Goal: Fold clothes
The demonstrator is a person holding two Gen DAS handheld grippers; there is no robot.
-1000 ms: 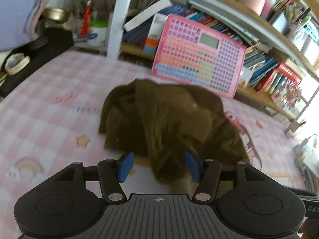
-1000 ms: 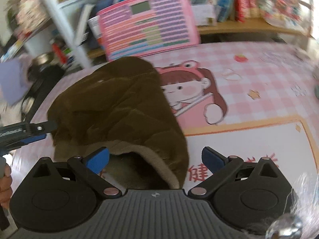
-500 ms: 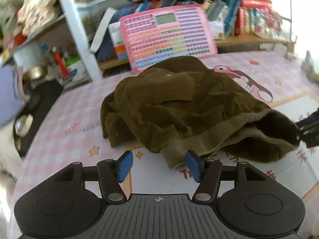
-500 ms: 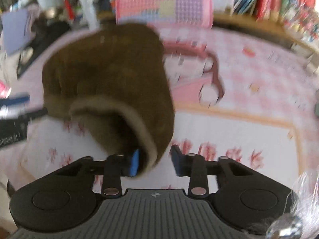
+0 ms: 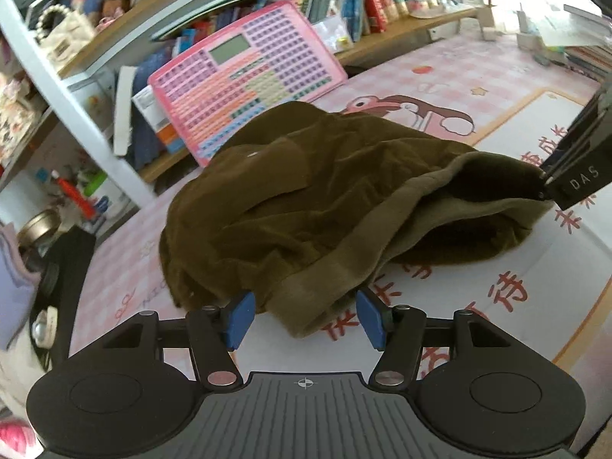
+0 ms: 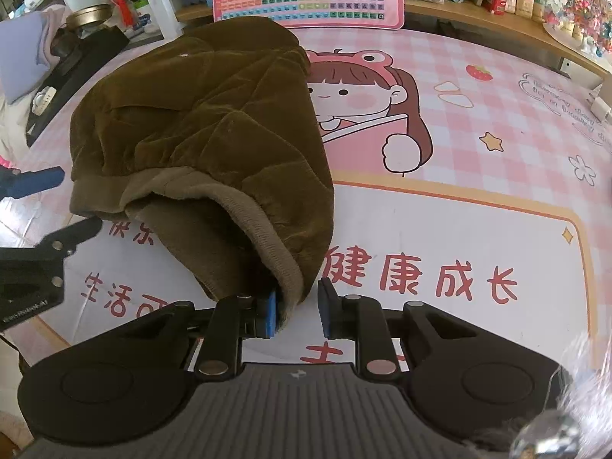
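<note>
A crumpled olive-brown garment (image 5: 306,199) with a ribbed hem lies on the pink cartoon table mat (image 6: 478,229); it also shows in the right wrist view (image 6: 206,126). My left gripper (image 5: 304,319) is open, its blue pads either side of the hem's near corner. My right gripper (image 6: 296,311) has its jaws narrowed around the other hem corner (image 6: 285,275), a gap still beside the right pad; in the left wrist view it (image 5: 573,176) touches the hem's far end.
A pink keyboard toy (image 5: 244,80) leans on a bookshelf (image 5: 382,0) behind the garment. A black device (image 6: 72,65) and a metal bowl (image 6: 90,15) sit at the table's left edge. Small items (image 5: 535,42) lie at the far right.
Both grippers swung round to the garment's hem. The right gripper narrowed from wide open onto the hem corner and lifted it, opening the hem. The left gripper stayed open.
</note>
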